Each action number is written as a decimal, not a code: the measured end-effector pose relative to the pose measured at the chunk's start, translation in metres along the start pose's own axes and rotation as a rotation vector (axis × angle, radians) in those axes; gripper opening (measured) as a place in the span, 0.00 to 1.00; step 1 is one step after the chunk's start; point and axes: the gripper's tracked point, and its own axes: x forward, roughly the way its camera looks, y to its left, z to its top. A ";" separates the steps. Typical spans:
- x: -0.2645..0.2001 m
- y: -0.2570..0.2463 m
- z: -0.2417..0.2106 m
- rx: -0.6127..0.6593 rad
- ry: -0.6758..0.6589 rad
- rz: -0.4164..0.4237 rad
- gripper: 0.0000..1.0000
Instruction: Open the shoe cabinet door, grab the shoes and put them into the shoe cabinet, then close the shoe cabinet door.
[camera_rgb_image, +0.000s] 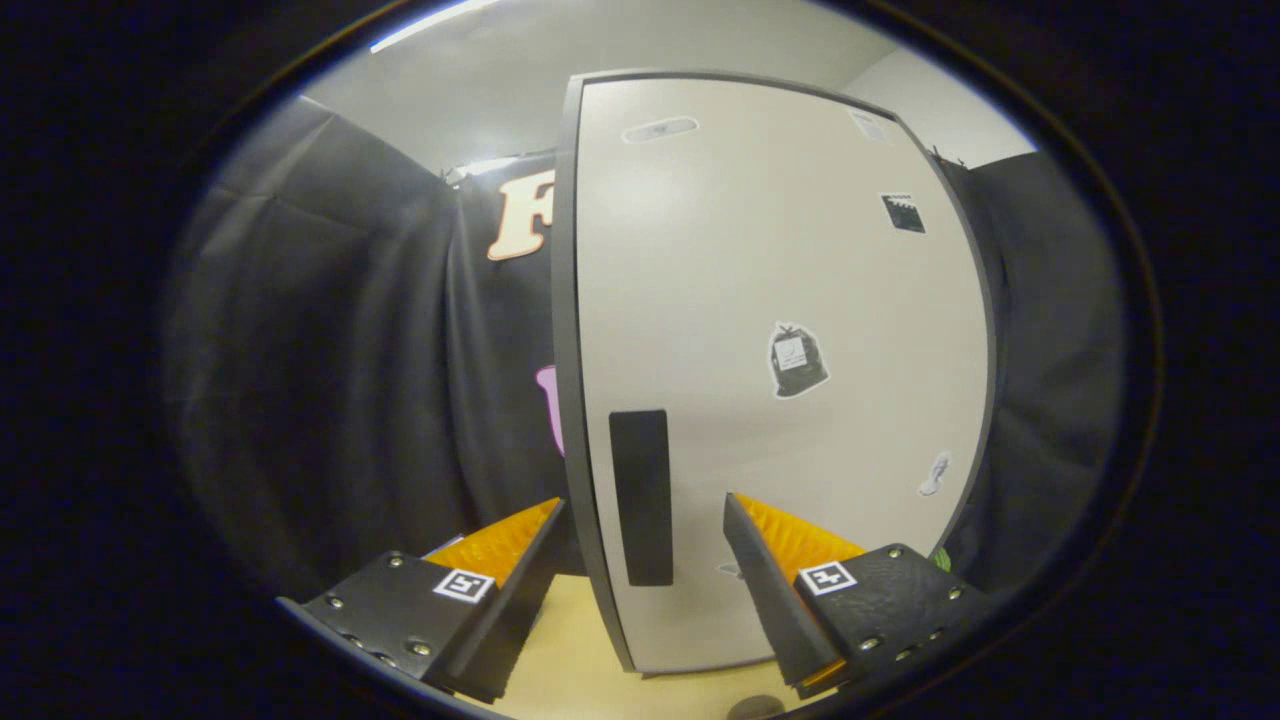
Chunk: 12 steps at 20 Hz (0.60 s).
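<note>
Tongs (640, 520) agape before pale shut door (780, 300)

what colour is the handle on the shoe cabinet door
Black: a tall rectangular handle on the pale beige door, seen in the gripper view between the open claw.

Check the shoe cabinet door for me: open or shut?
Cannot tell. The door faces the camera with its dark handle between the open tongs; no interior shows, and whether it sits flush isn't visible.

cabinet door (780, 300) ahead | handle (640, 497) between spread fingers (520, 540) (near door's edge)
</note>
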 end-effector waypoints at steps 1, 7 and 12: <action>0.009 -0.001 -0.003 -0.002 0.002 -0.012 0.94; 0.026 -0.004 -0.004 0.003 -0.014 -0.050 0.77; 0.029 0.000 -0.007 -0.011 -0.007 -0.067 0.61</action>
